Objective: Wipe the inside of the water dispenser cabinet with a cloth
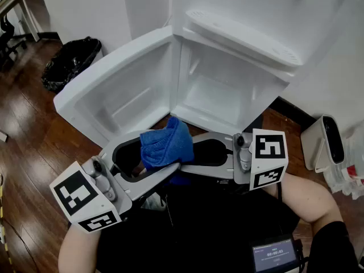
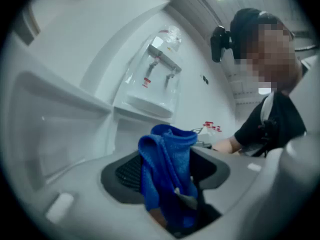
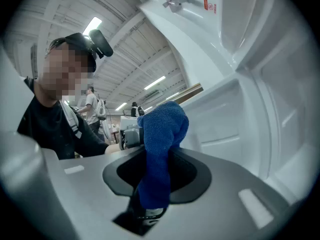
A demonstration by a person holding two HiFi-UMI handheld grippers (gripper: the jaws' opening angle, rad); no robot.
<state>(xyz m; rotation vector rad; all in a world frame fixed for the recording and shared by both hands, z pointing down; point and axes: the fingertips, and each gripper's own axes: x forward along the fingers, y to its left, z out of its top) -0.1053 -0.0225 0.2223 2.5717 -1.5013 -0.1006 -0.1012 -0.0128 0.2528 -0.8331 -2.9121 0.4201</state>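
A bunched blue cloth sits between my two grippers, low in front of the open water dispenser cabinet. My left gripper reaches in from the lower left and my right gripper from the right, so their tips meet at the cloth. In the left gripper view the cloth runs down into the left gripper, which is shut on it. Seen from the right gripper view, the cloth hangs into the right gripper, also shut on it. The cabinet's white inside holds nothing.
The cabinet door stands wide open to the left. A black rubbish bag lies on the wooden floor at far left. A white bin stands at right. A small screen sits at the person's waist.
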